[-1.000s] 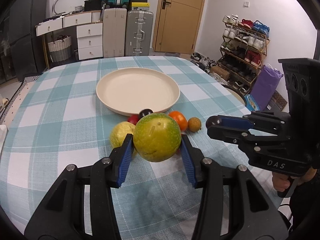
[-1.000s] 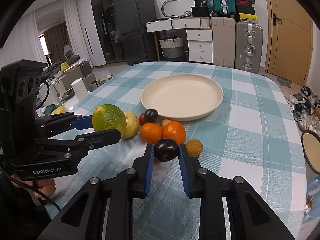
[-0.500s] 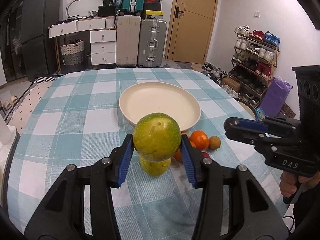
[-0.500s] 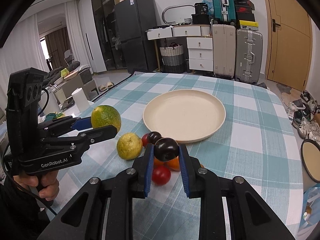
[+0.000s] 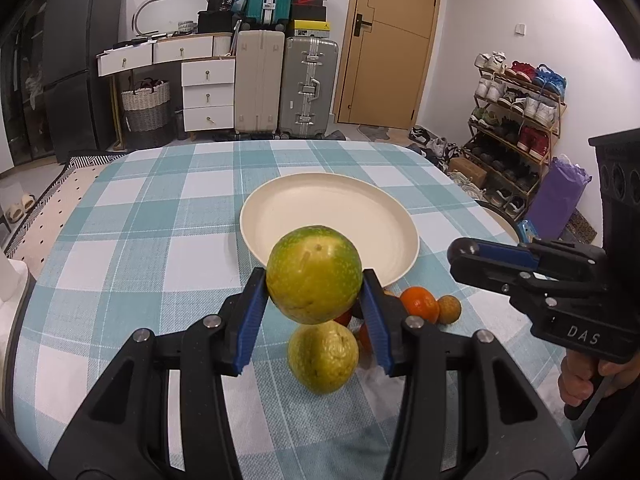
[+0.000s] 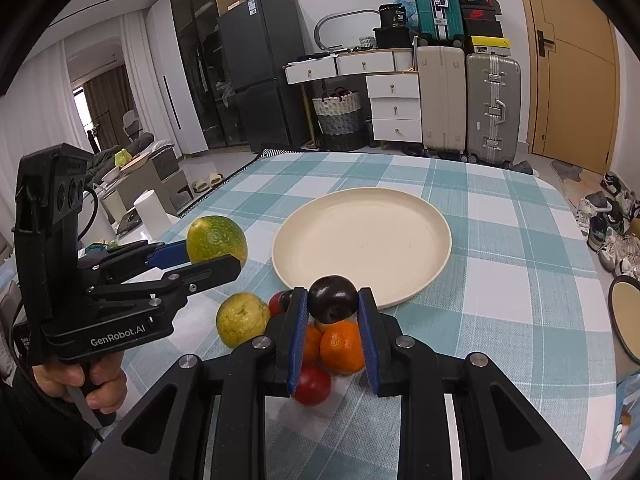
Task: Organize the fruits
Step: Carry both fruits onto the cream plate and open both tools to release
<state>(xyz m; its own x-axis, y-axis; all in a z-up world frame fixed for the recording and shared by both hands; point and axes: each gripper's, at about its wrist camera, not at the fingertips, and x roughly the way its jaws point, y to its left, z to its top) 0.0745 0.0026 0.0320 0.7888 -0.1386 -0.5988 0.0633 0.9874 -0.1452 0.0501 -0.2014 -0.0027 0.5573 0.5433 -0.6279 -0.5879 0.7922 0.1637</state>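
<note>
My left gripper (image 5: pixel 314 312) is shut on a large green-yellow round fruit (image 5: pixel 314 274) and holds it above the table, just short of the cream plate (image 5: pixel 320 216). It also shows in the right wrist view (image 6: pixel 216 240). My right gripper (image 6: pixel 332 320) is shut on a dark plum (image 6: pixel 333 299), lifted above the fruit pile near the plate's (image 6: pixel 360 240) front rim. On the cloth lie a yellow-green fruit (image 6: pixel 242 319), two oranges (image 6: pixel 342 346), a red fruit (image 6: pixel 314 385) and a small brown fruit (image 5: pixel 449 309).
The table has a teal-and-white checked cloth (image 5: pixel 132 240). A white cup (image 6: pixel 152 214) stands off the table's left side. A second dish (image 6: pixel 624 320) sits past the right edge. Suitcases, drawers and a shoe rack (image 5: pixel 516 128) stand behind.
Both grippers have risen with their fruits and moved toward the plate. The pile on the cloth has dropped lower in both views.
</note>
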